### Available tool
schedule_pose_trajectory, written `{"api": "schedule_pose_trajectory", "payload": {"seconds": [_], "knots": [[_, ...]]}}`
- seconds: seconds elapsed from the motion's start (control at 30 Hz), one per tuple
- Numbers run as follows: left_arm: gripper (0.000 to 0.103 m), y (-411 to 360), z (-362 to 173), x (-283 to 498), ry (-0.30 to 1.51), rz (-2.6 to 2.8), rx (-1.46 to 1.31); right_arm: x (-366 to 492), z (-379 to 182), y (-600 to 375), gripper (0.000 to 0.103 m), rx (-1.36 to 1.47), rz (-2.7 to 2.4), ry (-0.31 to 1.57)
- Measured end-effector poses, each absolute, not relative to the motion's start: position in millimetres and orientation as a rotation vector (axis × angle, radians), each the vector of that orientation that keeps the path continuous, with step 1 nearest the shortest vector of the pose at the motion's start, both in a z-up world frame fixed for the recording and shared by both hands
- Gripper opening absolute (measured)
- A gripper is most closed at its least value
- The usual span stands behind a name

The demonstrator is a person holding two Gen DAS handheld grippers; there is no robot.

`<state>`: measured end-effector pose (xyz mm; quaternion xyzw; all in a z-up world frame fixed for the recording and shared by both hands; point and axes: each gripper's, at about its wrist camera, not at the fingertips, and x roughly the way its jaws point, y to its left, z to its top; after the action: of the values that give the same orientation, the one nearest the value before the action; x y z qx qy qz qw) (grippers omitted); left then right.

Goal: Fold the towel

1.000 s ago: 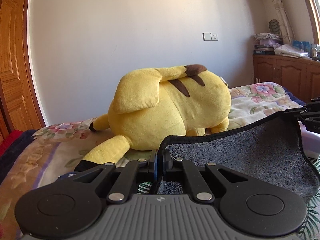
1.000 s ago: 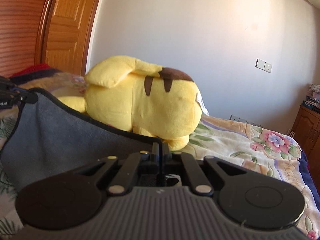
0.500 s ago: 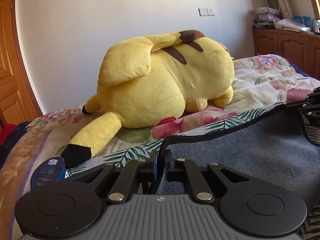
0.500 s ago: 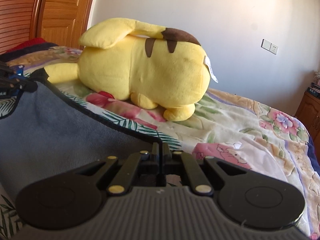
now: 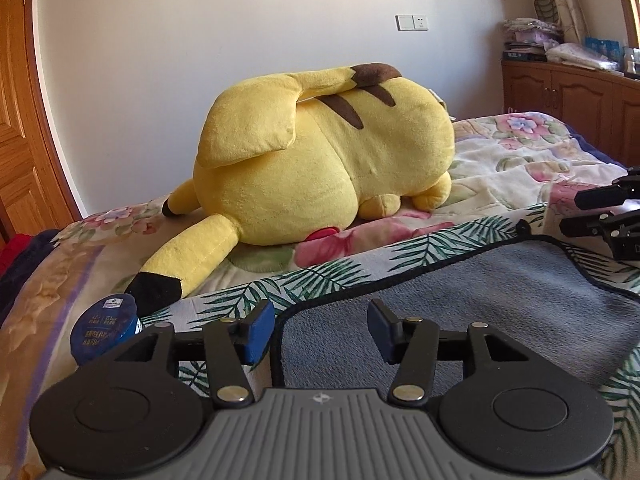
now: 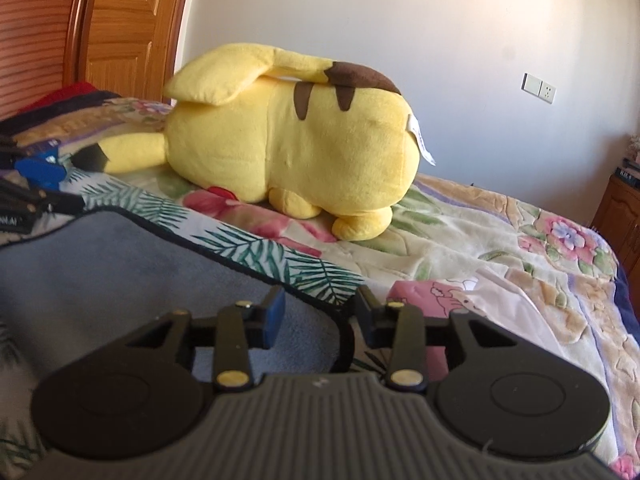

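Observation:
A grey towel [image 5: 500, 304] with a black hem lies flat on the bed; it also shows in the right wrist view [image 6: 132, 276]. My left gripper [image 5: 320, 330] is open, its jaws apart over the towel's near left corner, holding nothing. My right gripper [image 6: 318, 314] is open over the towel's near right corner, also empty. The right gripper's fingers show at the right edge of the left wrist view [image 5: 604, 216]. The left gripper's fingers show at the left edge of the right wrist view [image 6: 36, 196].
A big yellow plush toy [image 5: 320, 168] lies on the bed just beyond the towel, also in the right wrist view [image 6: 288, 152]. A small blue round container [image 5: 106, 328] sits by its tail. A floral quilt [image 6: 500, 248] covers the bed. A wooden cabinet [image 5: 572, 108] stands at the right.
Both grippers came down with the towel's far edge, laid it flat on the bed, and opened, letting go of the corners they held.

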<state>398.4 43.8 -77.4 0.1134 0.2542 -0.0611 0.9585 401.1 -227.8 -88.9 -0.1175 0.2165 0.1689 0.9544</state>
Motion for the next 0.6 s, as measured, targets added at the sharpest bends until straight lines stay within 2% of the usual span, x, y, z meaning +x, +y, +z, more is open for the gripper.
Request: {"api": "schedule_pose_trajectory", "payload": {"seconds": [0.43, 0.6], "knots": [[0.038, 27.1, -16.4, 324.8, 0.485, -0.188, 0.225, 330.9, -30.6, -232.3, 0.04, -0.163, 0.375, 0.427], [0.045, 21.4, 16.3, 295.5, 0.454, -0.199, 0.232, 307.3, -3.5, -236.5, 0.04, -0.152, 0.37, 0.403]]}}
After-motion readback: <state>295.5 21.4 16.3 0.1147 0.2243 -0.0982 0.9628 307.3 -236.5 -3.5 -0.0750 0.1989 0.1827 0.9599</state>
